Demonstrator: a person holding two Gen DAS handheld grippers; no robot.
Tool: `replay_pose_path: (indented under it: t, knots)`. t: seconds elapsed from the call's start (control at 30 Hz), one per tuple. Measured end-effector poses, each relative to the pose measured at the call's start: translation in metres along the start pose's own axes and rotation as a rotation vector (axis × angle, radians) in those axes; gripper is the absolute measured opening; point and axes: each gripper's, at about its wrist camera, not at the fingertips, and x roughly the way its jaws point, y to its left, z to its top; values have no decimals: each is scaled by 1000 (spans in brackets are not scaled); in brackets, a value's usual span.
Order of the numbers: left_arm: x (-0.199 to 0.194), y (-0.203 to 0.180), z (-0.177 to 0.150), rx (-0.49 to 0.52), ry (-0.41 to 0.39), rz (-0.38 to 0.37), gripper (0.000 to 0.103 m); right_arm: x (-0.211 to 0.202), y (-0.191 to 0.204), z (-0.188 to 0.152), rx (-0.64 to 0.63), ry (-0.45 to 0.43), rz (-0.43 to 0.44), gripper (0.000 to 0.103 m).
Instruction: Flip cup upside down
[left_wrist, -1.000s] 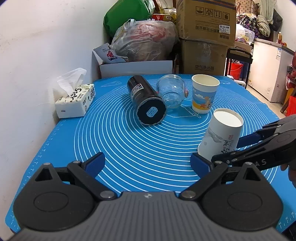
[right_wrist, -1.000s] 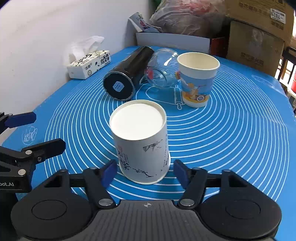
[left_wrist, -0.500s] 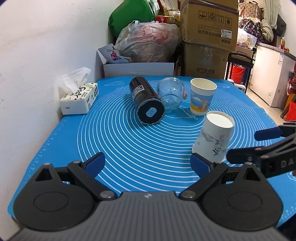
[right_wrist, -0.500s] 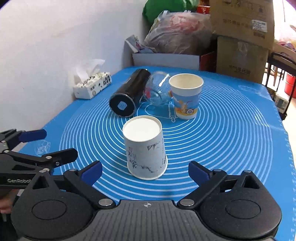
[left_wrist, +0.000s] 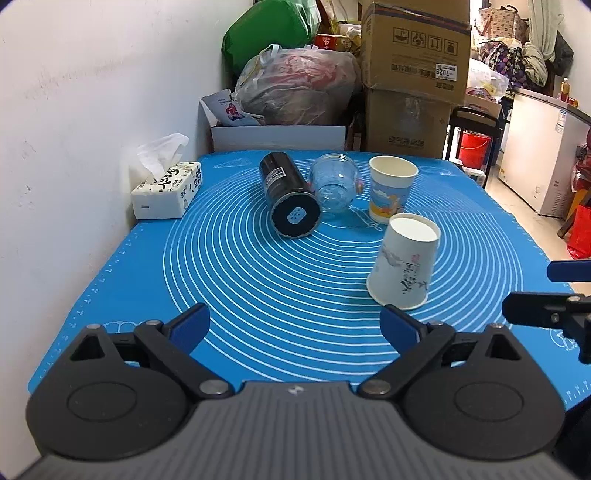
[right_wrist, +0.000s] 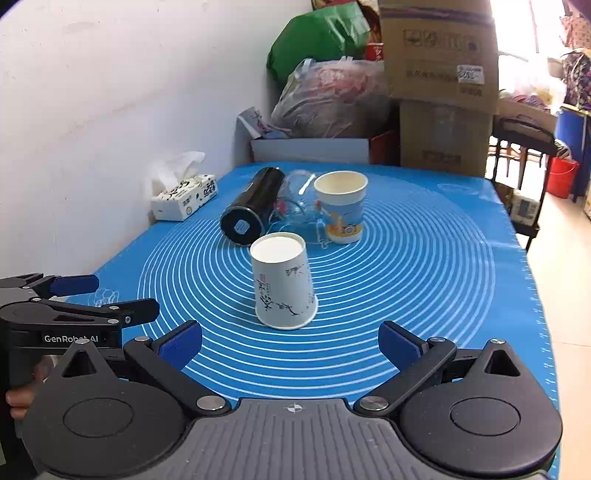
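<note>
A white paper cup with ink drawings (left_wrist: 404, 262) (right_wrist: 282, 284) stands upside down on the blue mat (left_wrist: 258, 280) (right_wrist: 424, 266), base up. My right gripper (right_wrist: 290, 341) is open and empty, drawn back from the cup toward the near edge; its fingers show at the right of the left wrist view (left_wrist: 554, 295). My left gripper (left_wrist: 295, 326) is open and empty near the mat's front left; it shows in the right wrist view (right_wrist: 92, 299).
Behind the cup stand an upright paper cup with blue print (left_wrist: 391, 192) (right_wrist: 341, 206), a clear glass jar on its side (left_wrist: 334, 186) and a black flask on its side (left_wrist: 290, 199) (right_wrist: 251, 206). A tissue box (left_wrist: 168, 192) sits by the wall. Boxes and bags are stacked behind the table.
My right gripper opened, let go of the white cup and pulled back from it. The cup stays upside down on the mat. My left gripper also drew back a little.
</note>
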Motion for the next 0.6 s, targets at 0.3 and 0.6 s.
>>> replay_pose_path:
  t: [0.3, 0.6]
  knots:
    - [-15, -6, -8, 16, -11, -14, 98, -26, 0, -12, 26, -19, 0, 103]
    - [-27, -10, -12, 33, -24, -27, 98, -40, 4, -20, 27, -32, -14, 103]
